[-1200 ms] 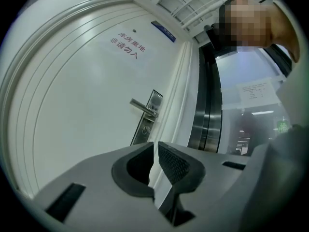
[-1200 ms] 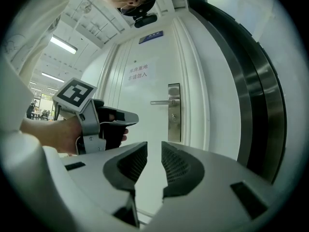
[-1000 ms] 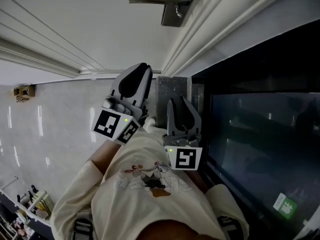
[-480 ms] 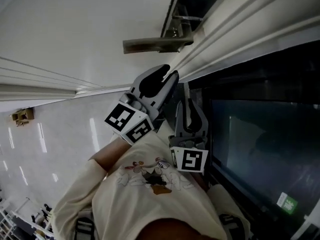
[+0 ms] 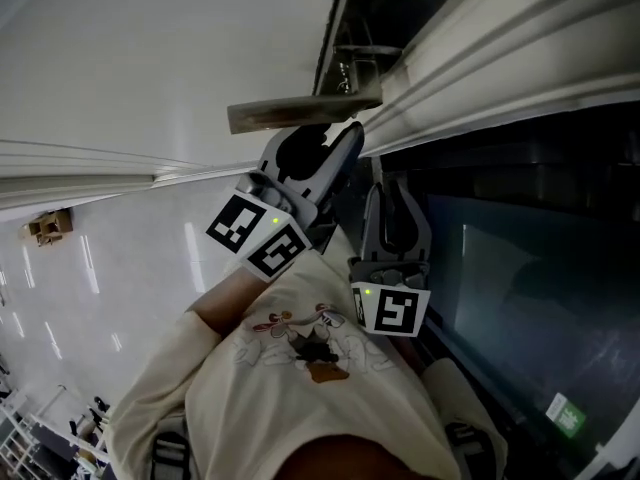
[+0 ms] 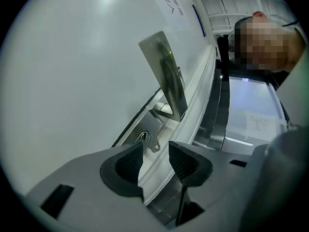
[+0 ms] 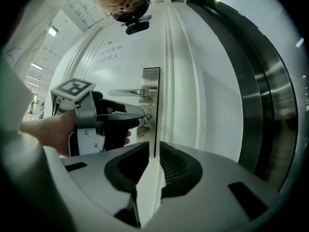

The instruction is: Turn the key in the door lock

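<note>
A small metal key [image 6: 148, 140] on a ring sticks out of the steel lock plate [image 6: 161, 111] on the white door, below the lever handle [image 6: 166, 76]. My left gripper [image 6: 155, 151] points at the key. Its jaws are opening, with the key just ahead of the tips and no pad touching it. In the right gripper view the left gripper [image 7: 135, 114] reaches the key [image 7: 145, 120] from the left. My right gripper [image 7: 154, 153] faces the door's edge; its jaws are closing with nothing clamped between them. In the head view the left gripper [image 5: 335, 146] sits under the handle [image 5: 300, 114], the right gripper [image 5: 392, 193] beside it.
The white door frame moulding [image 5: 520, 48] runs beside the lock plate [image 5: 400, 8]. A dark glass panel [image 5: 540, 268] with a metal frame lies to the right. Pale glossy floor [image 5: 90, 268] spreads to the left, and the person's cream shirt [image 5: 300, 388] fills the bottom.
Both grippers have moved forward toward the door. The left one now sits right under the lever handle near the lock plate, and the right one has followed along the door edge.
</note>
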`<state>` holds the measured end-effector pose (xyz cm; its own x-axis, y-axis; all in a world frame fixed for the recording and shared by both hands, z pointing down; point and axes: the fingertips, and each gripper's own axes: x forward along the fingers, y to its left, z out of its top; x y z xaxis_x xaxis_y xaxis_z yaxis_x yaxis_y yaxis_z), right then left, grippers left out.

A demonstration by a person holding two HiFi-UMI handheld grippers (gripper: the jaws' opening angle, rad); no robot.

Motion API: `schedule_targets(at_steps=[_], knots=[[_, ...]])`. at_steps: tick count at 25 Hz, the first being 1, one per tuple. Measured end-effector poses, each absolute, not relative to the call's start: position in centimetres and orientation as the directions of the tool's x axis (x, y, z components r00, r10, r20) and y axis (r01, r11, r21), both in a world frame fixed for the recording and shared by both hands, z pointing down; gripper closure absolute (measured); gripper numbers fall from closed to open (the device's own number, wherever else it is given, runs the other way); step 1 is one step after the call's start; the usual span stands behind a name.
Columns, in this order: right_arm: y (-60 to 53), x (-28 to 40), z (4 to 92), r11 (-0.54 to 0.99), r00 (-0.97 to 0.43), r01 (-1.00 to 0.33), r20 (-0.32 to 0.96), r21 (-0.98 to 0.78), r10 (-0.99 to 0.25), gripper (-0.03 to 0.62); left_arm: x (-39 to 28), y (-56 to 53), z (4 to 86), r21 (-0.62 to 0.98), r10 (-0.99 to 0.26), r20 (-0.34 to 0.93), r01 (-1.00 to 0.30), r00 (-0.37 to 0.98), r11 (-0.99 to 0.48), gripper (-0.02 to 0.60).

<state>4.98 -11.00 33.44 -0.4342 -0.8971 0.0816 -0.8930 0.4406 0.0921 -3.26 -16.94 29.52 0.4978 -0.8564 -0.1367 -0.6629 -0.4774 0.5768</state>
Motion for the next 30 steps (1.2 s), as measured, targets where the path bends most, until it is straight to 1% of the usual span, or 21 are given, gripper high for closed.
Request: schedule_targets(at_steps=[2, 3, 4, 5, 7, 11, 15, 19, 23, 26, 30], knots=[[-11.2, 5.0, 33.4, 0.443, -0.437, -0.891, 0.082, 0.095, -0.896, 0.523, -2.9, -17.5, 30.0, 0.537, -0.897, -0.077, -0.739, 0.436, -0.406, 0.427], [-11.3, 4.9, 33.4, 0.444, -0.437, -0.891, 0.082, 0.095, -0.896, 0.523, -2.9, -17.7, 30.2, 0.506, -0.915, -0.053, -0.779, 0.4, -0.37, 0.439], [-11.4, 4.9, 33.4, 0.443, -0.437, -0.892, 0.081, 0.092, -0.896, 0.524, -2.8, -17.8, 30.2, 0.47, -0.928, -0.043, -0.812, 0.371, -0.346, 0.459], [-11.5, 5.0, 33.3, 0.441, -0.435, -0.893, 0.08, 0.088, -0.897, 0.525, -2.7, -17.8, 30.0, 0.429, -0.936, -0.041, -0.84, 0.35, -0.333, 0.497], [-11.6, 5.1, 33.2, 0.434, -0.429, -0.897, 0.074, 0.081, -0.9, 0.526, -2.3, -17.8, 29.8, 0.345, -0.947, -0.039, -0.885, 0.318, -0.312, 0.539], [-11.8, 6.0, 33.1, 0.419, -0.416, -0.905, 0.052, 0.071, -0.908, 0.53, -2.1, -17.9, 29.7, 0.181, -0.963, -0.004, -0.947, 0.27, -0.266, 0.54], [-11.8, 6.7, 33.7, 0.407, -0.404, -0.912, 0.055, 0.054, -0.913, 0.53, -1.8, -17.9, 29.7, -0.013, -0.964, 0.028, -0.965, 0.263, -0.263, 0.54], [-11.7, 7.4, 33.9, 0.399, -0.397, -0.916, 0.053, 0.039, -0.916, 0.53, -1.6, -17.9, 29.4, -0.207, -0.96, 0.059, -0.937, 0.276, -0.282, 0.54], [-11.9, 8.2, 34.3, 0.393, -0.391, -0.919, 0.054, 0.019, -0.919, 0.53, -1.4, -17.9, 29.5, -0.382, -0.953, 0.101, -0.873, 0.285, -0.302, 0.54], [-11.9, 8.4, 34.6, 0.392, -0.392, -0.92, 0.054, 0.005, -0.919, 0.53, -1.2, -17.8, 29.8, -0.523, -0.948, 0.131, -0.792, 0.29, -0.315, 0.54], [-11.7, 8.3, 34.8, 0.402, -0.402, -0.916, 0.051, -0.008, -0.914, 0.53, -0.9, -17.7, 30.0, -0.685, -0.942, 0.181, -0.651, 0.284, -0.328, 0.54]])
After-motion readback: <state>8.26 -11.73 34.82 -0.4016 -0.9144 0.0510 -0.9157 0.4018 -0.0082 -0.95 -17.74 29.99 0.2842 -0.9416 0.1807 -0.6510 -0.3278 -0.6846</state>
